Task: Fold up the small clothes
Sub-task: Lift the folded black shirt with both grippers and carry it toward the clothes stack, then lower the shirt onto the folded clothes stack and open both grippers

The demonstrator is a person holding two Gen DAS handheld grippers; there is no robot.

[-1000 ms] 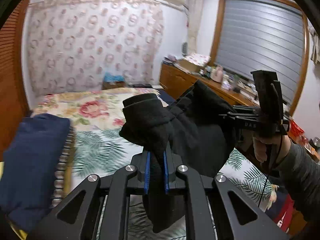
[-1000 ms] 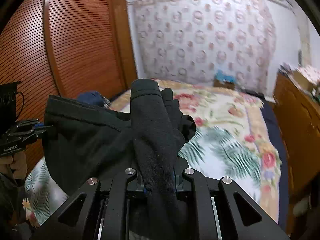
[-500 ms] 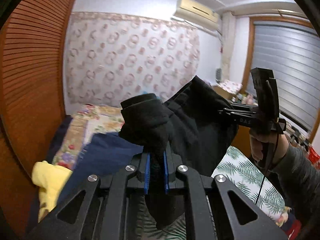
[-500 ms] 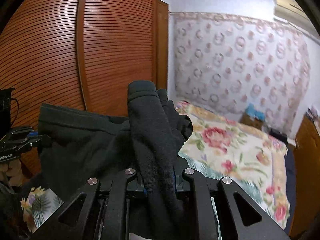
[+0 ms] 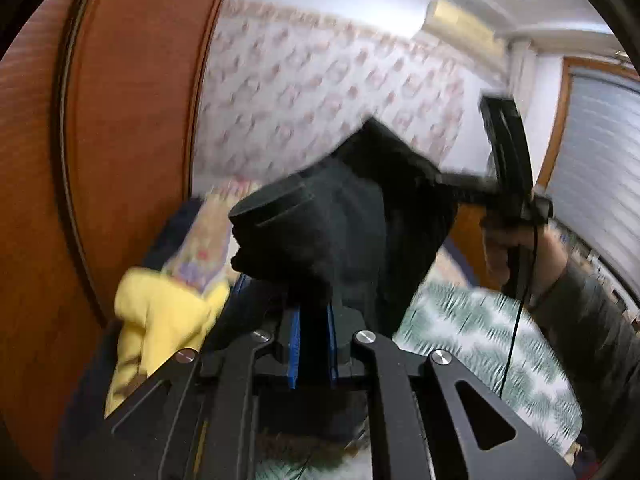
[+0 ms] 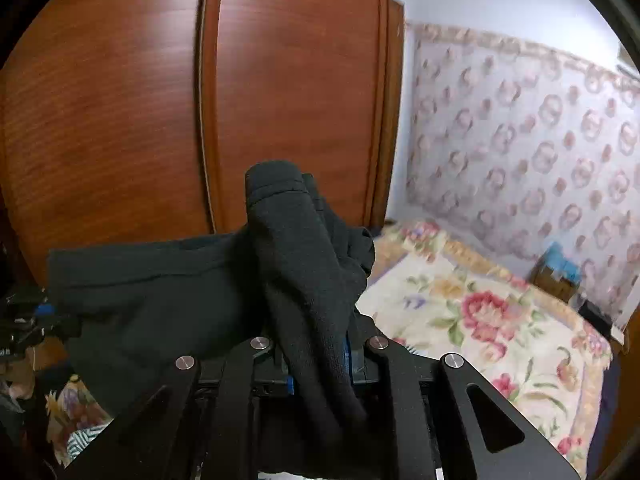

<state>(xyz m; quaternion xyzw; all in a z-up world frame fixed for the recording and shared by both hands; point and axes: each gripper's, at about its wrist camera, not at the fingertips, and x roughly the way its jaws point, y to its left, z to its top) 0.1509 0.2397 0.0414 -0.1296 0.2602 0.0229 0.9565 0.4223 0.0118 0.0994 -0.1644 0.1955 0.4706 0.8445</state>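
Observation:
A black folded garment (image 5: 344,216) hangs in the air between my two grippers, above the bed. My left gripper (image 5: 314,320) is shut on one end of it, cloth bunched over its blue pads. My right gripper (image 6: 316,344) is shut on the other end (image 6: 296,264), which drapes over the fingers. In the left wrist view the right gripper (image 5: 508,192) shows at the right, held by a hand. In the right wrist view the left gripper (image 6: 28,320) shows at the far left edge. The left wrist view is motion-blurred.
A wooden wardrobe (image 6: 200,100) stands close on the left. A yellow garment (image 5: 160,320) and a dark blue one lie by it. The bed with a flowered cover (image 6: 480,320) and a leaf-print sheet (image 5: 480,340) lies below. A patterned curtain (image 6: 540,152) covers the far wall.
Both grippers have swung to the left with the black garment, toward the wardrobe. The yellow garment has come into the left wrist view. Both grips are unchanged.

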